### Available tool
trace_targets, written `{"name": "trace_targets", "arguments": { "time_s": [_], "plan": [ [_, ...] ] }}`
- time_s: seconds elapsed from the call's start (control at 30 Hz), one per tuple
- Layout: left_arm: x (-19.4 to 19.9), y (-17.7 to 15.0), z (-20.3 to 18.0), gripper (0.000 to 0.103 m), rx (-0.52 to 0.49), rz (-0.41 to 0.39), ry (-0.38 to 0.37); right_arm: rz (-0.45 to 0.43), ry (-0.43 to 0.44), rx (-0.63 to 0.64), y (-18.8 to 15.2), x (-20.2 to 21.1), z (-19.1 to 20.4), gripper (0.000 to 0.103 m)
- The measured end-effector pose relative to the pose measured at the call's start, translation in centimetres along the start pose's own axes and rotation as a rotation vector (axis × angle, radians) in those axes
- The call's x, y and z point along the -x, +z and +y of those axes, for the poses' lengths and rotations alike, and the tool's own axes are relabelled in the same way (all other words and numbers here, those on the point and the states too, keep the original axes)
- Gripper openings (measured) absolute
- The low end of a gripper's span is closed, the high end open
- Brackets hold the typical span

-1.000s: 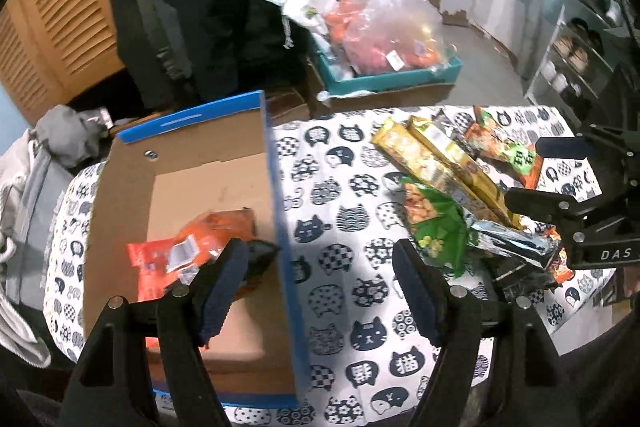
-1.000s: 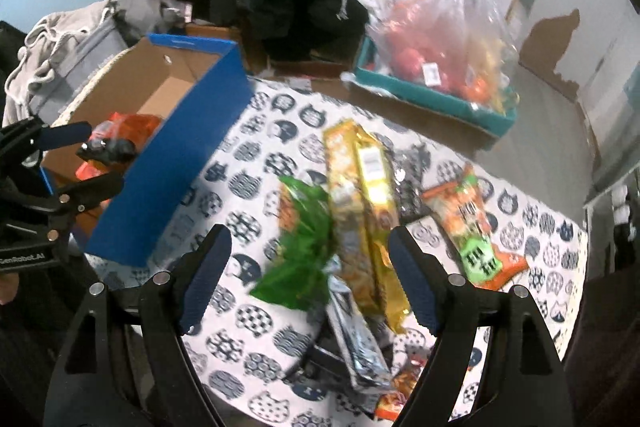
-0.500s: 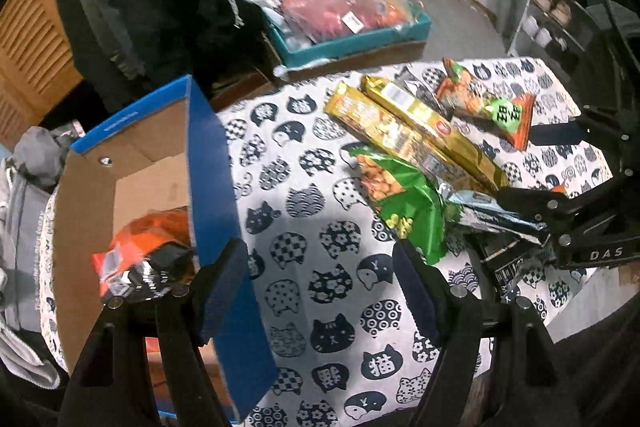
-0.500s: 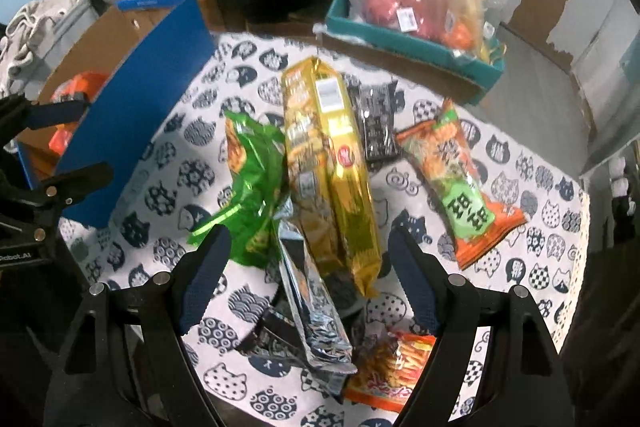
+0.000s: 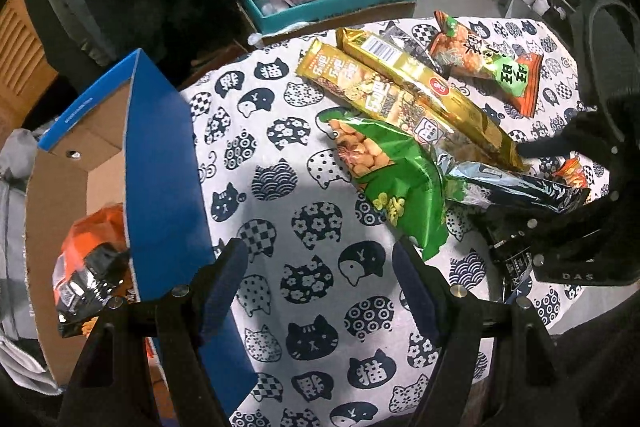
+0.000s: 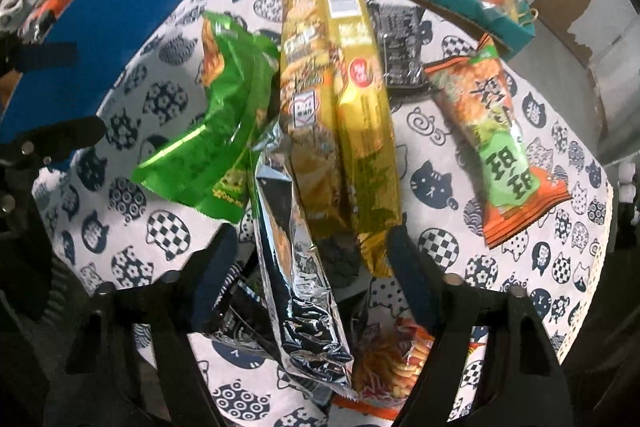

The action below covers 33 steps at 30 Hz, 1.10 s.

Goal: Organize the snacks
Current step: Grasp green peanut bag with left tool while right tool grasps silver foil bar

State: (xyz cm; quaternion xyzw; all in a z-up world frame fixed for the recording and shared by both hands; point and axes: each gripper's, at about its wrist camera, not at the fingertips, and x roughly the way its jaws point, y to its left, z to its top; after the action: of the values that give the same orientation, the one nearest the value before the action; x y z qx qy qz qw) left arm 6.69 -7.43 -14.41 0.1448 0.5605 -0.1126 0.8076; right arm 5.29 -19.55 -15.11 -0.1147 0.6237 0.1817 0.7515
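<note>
Counter (image 5: 320,211): cat-print cloth | blue box (image 5: 160,155) at edge | my left tool (image 5: 316,283) spread, empty | my right tool (image 6: 308,267) closing around silver packet (image 6: 296,251), pads clear

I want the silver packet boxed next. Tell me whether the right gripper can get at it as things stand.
Probably yes. The right gripper points down over the silver packet, which lies on top of the pile between its fingers; the jaws have just been closing but do not press it yet. The gold packs crowd its side.
</note>
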Motion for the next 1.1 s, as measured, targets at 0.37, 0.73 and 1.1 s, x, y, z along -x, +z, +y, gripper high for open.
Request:
{"name": "trace_targets", "arguments": {
  "time_s": [0.37,0.73,1.1],
  "plan": [
    [-1.0,1.5,-0.3,0.076,0.063,0.019,-0.063,-0.045,0.043,0.008,-0.4,1.4,0.2,0.023],
    [-3.2,3.9,-1.4,0.08,0.179,0.04,-0.141,-0.162,0.006,-0.123,-0.7,4.4,-3.6,0.023],
    [-6.8,5.2,-2.7,0.08,0.215,0.1,-0.157,-0.179,0.0,-0.179,-1.3,4.3,-5.9,0.023]
  ]
}}
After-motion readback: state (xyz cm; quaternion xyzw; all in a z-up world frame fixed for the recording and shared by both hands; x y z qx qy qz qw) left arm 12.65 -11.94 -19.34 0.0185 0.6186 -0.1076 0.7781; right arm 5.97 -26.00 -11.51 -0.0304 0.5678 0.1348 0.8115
